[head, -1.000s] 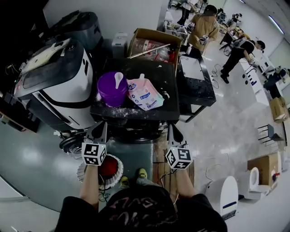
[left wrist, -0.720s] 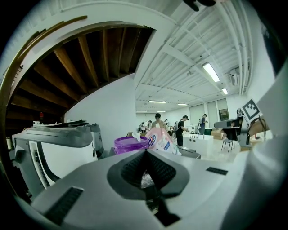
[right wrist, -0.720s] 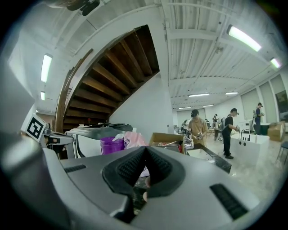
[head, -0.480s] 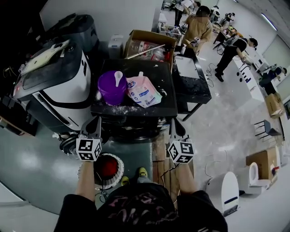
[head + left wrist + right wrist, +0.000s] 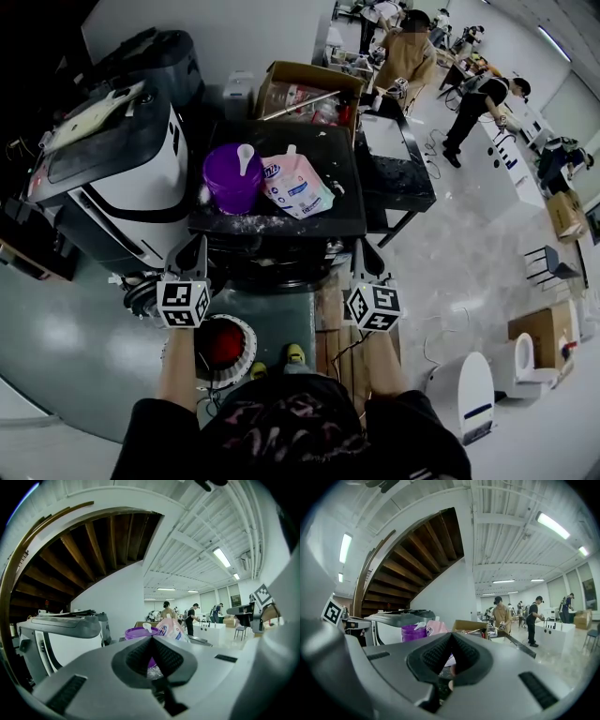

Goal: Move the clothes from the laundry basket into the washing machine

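Laundry basket [image 5: 249, 339] on the floor by the person's feet, under the left arm, red clothes [image 5: 221, 345] still inside. Left gripper [image 5: 195, 246] and right gripper [image 5: 362, 247] both pinched closed, empty, held level at the black table [image 5: 342, 159] edge. Purple tub [image 5: 232, 178] and pink pouch [image 5: 297, 187] on the table. Washing machine [image 5: 122, 178] left of the table. Cardboard box [image 5: 305, 89] behind.

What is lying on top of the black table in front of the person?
A purple tub with a white scoop at its top, a pink pouch and some white powder. What is inside the tub cannot be seen.
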`<state>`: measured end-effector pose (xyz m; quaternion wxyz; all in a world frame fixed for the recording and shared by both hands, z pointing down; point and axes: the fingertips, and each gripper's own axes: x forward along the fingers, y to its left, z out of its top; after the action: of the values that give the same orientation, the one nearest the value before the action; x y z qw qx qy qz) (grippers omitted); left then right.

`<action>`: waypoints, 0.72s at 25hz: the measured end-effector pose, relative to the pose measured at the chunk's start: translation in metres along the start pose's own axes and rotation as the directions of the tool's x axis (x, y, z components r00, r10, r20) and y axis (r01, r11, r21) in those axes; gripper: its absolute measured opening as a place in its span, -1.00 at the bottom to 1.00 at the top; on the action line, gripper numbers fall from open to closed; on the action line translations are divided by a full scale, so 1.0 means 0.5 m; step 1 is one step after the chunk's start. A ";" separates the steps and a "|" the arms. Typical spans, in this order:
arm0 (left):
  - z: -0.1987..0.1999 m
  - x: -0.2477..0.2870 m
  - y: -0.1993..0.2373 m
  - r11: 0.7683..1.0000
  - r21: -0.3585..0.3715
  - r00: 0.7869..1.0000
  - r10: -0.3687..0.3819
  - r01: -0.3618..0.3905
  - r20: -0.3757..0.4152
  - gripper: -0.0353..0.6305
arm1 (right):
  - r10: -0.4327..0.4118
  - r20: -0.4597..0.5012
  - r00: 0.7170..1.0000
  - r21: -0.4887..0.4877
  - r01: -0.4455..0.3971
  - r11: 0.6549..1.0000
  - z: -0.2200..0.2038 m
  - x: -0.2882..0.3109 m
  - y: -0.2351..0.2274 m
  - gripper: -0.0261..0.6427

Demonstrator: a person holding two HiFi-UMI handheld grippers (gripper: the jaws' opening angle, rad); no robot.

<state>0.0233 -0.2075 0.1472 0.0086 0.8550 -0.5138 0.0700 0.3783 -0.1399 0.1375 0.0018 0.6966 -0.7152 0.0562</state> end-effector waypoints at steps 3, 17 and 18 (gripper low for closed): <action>0.005 0.000 -0.005 1.000 0.001 1.000 0.001 -0.001 0.008 -0.86 | -0.003 -0.007 1.000 0.002 0.003 1.000 -0.001 0.003 -0.003 -0.91; 0.018 -0.008 -0.005 1.000 -0.008 0.999 0.014 -0.013 0.030 -0.86 | 0.017 -0.023 1.000 -0.012 -0.017 1.000 0.003 0.012 0.001 -0.92; 0.018 -0.010 -0.005 1.000 -0.010 0.999 0.015 -0.014 0.030 -0.86 | 0.019 -0.025 1.000 -0.013 -0.019 1.000 0.003 0.011 0.003 -0.92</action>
<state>0.0243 -0.2028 0.1379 0.0044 0.8521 -0.5204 0.0549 0.3767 -0.1456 0.1363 0.0146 0.6890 -0.7221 0.0601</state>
